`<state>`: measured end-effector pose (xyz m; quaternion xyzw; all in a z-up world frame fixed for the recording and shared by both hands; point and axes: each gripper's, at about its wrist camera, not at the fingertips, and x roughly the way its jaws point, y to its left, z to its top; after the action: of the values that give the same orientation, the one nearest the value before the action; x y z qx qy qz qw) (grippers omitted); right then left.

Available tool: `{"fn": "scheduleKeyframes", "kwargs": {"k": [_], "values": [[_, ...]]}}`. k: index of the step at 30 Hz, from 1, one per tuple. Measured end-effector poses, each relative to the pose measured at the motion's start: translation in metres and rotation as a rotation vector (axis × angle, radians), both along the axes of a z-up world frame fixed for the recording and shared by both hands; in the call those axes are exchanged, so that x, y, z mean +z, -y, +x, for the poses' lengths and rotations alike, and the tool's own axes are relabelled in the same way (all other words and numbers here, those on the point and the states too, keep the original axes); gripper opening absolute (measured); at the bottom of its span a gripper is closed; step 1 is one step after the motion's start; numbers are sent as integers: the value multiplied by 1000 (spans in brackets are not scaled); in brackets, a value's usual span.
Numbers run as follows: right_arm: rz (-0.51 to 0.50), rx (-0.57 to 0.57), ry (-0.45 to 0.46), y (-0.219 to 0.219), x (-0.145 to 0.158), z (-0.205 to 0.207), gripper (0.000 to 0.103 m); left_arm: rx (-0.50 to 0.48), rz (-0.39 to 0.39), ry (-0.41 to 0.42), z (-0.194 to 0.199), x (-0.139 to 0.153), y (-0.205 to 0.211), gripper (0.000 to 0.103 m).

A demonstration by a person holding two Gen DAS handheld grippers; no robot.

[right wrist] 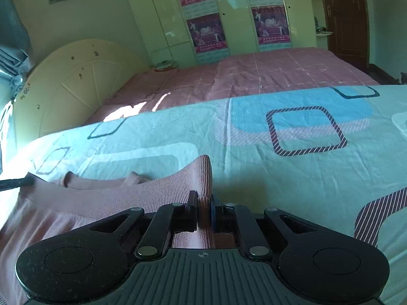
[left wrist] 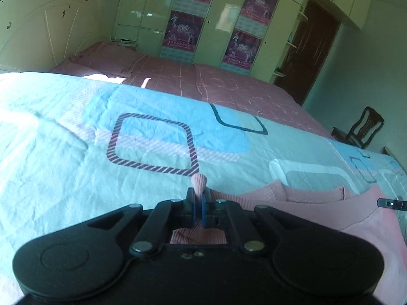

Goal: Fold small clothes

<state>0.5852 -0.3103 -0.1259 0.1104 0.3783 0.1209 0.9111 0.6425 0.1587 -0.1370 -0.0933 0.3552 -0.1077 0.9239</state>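
A small pink garment (left wrist: 318,203) with ribbed edges lies on the light blue patterned bedspread (left wrist: 76,165). My left gripper (left wrist: 198,198) is shut on a ribbed corner of the garment, which sticks up between the pads. My right gripper (right wrist: 203,200) is shut on another ribbed corner of the same pink garment (right wrist: 127,195); the cloth stretches away to its left. The tip of the other gripper shows at the right edge of the left wrist view (left wrist: 391,203) and at the left edge of the right wrist view (right wrist: 15,184).
The bedspread (right wrist: 279,178) covers the near part of the bed, with a pink checked sheet (right wrist: 267,73) beyond. A cream headboard (right wrist: 76,81), a wardrobe with posters (right wrist: 208,25), a brown door (right wrist: 346,20) and a dark chair (left wrist: 361,129) stand around.
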Motion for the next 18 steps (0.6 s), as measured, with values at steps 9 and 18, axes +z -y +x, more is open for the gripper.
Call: {"fn": "scheduleKeyframes", "kwargs": {"k": [9, 18], "values": [[-58, 15, -30, 2, -12, 0, 8, -8, 83, -18, 3, -11, 5, 3], [-78, -5, -3, -6, -7, -6, 41, 10, 244, 5, -2, -8, 22, 81]]}}
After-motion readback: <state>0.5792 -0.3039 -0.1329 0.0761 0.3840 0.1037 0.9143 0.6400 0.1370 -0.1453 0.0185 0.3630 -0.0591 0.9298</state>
